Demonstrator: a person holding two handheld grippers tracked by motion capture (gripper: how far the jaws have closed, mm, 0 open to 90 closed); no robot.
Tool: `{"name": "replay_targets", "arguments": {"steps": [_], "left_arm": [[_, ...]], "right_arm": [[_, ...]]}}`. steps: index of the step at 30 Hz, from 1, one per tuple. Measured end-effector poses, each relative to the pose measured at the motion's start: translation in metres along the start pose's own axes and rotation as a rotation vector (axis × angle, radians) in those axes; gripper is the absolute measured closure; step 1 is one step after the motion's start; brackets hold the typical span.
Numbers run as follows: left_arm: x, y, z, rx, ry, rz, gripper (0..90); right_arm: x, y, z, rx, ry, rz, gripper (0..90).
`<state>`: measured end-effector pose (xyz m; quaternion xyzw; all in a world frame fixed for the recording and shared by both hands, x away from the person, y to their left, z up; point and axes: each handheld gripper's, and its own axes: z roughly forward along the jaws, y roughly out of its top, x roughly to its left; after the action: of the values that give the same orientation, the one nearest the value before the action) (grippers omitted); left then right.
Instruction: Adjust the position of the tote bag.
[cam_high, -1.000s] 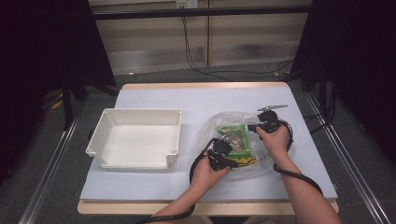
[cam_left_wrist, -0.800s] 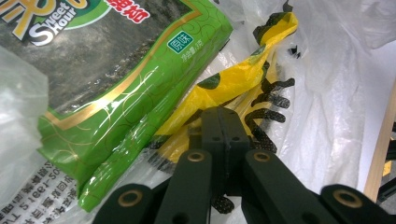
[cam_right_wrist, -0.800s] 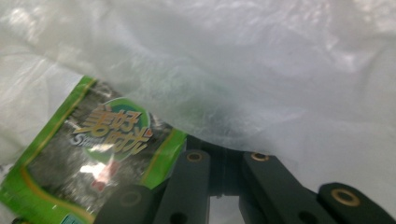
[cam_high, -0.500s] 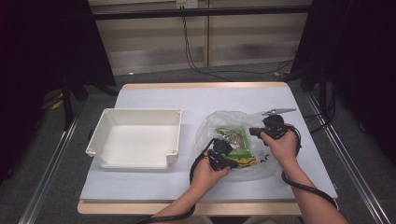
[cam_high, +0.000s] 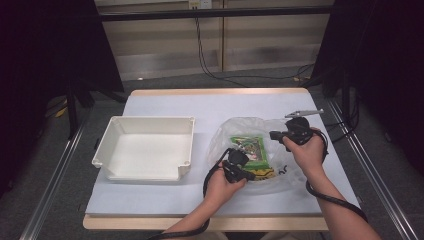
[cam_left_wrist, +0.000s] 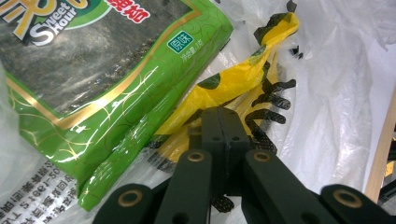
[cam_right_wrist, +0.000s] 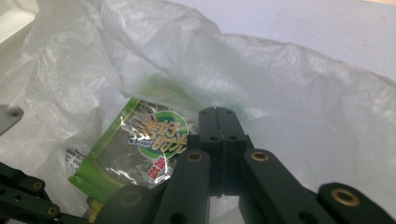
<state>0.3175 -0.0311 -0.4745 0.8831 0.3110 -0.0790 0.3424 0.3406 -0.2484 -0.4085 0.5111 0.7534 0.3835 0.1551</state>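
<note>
High view: a clear plastic bag (cam_high: 260, 152) lies right of centre on the pale desk (cam_high: 210, 107), with a green snack packet (cam_high: 249, 149) showing through it. The left claw (cam_high: 248, 174) sits at the bag's lower edge, in the lower middle of the frame. The right claw (cam_high: 273, 135) is at the bag's right side, held above the desk in the person's hand. An empty white tray (cam_high: 107, 150) stands well apart at centre left.

Left gripper view: the left claw (cam_left_wrist: 225, 122), rising from the bottom centre, is clenched, its two jaws pressed flat together on the bag film (cam_left_wrist: 336, 84). Just beyond the tips lies a crumpled yellow wrapper (cam_left_wrist: 238, 77) with black marks. The green snack packet (cam_left_wrist: 116, 79), a seaweed snack by its dark window, covers the upper left.

Right gripper view: the right claw (cam_right_wrist: 222, 122) at bottom centre is also clenched, jaws meeting with no gap, and pinches the bag film (cam_right_wrist: 289, 84), which rises in a fold across the frame's upper half. The green snack packet (cam_right_wrist: 140, 149) lies inside the bag at lower left. The left claw's black links (cam_right_wrist: 21, 193) show in the bottom left corner.
</note>
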Motion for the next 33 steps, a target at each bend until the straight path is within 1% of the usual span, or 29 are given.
{"name": "replay_targets", "arguments": {"steps": [3, 5, 6, 7, 8, 10, 11, 14, 19, 20, 21, 22, 25, 29, 30, 31, 32, 33], "left_arm": [[0.000, 0.000, 0.000, 0.000, 0.002, 0.003, 90.0], [0.000, 0.000, 0.000, -0.005, 0.003, -0.003, 90.0], [0.000, 0.000, 0.000, -0.006, 0.003, -0.005, 90.0], [0.000, 0.000, 0.000, 0.001, 0.001, 0.003, 90.0], [0.001, 0.000, 0.000, 0.003, -0.001, 0.003, 90.0], [0.000, 0.000, 0.000, -0.002, -0.003, 0.002, 90.0], [0.001, 0.000, 0.000, 0.004, -0.003, 0.003, 90.0], [0.001, 0.000, 0.000, 0.004, -0.004, 0.005, 90.0], [0.002, 0.000, 0.000, 0.001, -0.010, 0.004, 90.0], [0.002, 0.000, 0.000, -0.001, -0.009, 0.006, 90.0], [0.002, 0.000, 0.000, 0.003, -0.007, 0.012, 90.0], [0.003, 0.000, -0.001, 0.013, -0.007, 0.027, 90.0], [0.002, 0.000, -0.001, 0.014, -0.006, 0.021, 90.0], [0.002, 0.000, 0.000, 0.000, -0.009, 0.006, 90.0], [0.002, 0.000, 0.000, 0.003, -0.008, 0.010, 90.0], [0.003, 0.000, -0.001, 0.017, -0.005, 0.025, 90.0], [0.001, 0.000, 0.000, 0.002, -0.004, 0.005, 90.0], [0.001, 0.000, 0.000, 0.001, -0.004, 0.005, 90.0]], "right_arm": [[0.001, 0.003, 0.002, 0.001, -0.005, 0.000, 90.0], [0.001, 0.004, 0.004, 0.006, -0.011, 0.004, 90.0], [-0.001, 0.005, 0.007, 0.007, -0.021, -0.006, 90.0], [-0.002, 0.006, 0.009, 0.008, -0.031, -0.008, 90.0], [-0.004, 0.007, 0.012, 0.010, -0.038, -0.002, 90.0], [-0.008, 0.008, 0.021, 0.010, -0.036, 0.015, 90.0], [-0.009, 0.008, 0.024, 0.016, -0.043, 0.018, 90.0], [-0.014, 0.008, 0.037, 0.035, -0.058, 0.033, 90.0], [-0.022, 0.009, 0.056, 0.063, -0.073, 0.039, 90.0], [-0.024, 0.009, 0.060, 0.067, -0.071, 0.048, 90.0], [-0.025, 0.009, 0.063, 0.069, -0.074, 0.051, 90.0], [-0.027, 0.010, 0.066, 0.075, -0.077, 0.052, 90.0], [-0.030, 0.010, 0.076, 0.097, -0.079, 0.059, 90.0], [-0.032, 0.009, 0.088, 0.100, -0.084, 0.063, 90.0], [-0.033, 0.009, 0.091, 0.098, -0.083, 0.058, 90.0], [-0.034, 0.009, 0.092, 0.104, -0.091, 0.063, 90.0], [-0.035, 0.009, 0.094, 0.106, -0.096, 0.063, 90.0], [-0.036, 0.010, 0.096, 0.107, -0.111, 0.068, 90.0]]}}
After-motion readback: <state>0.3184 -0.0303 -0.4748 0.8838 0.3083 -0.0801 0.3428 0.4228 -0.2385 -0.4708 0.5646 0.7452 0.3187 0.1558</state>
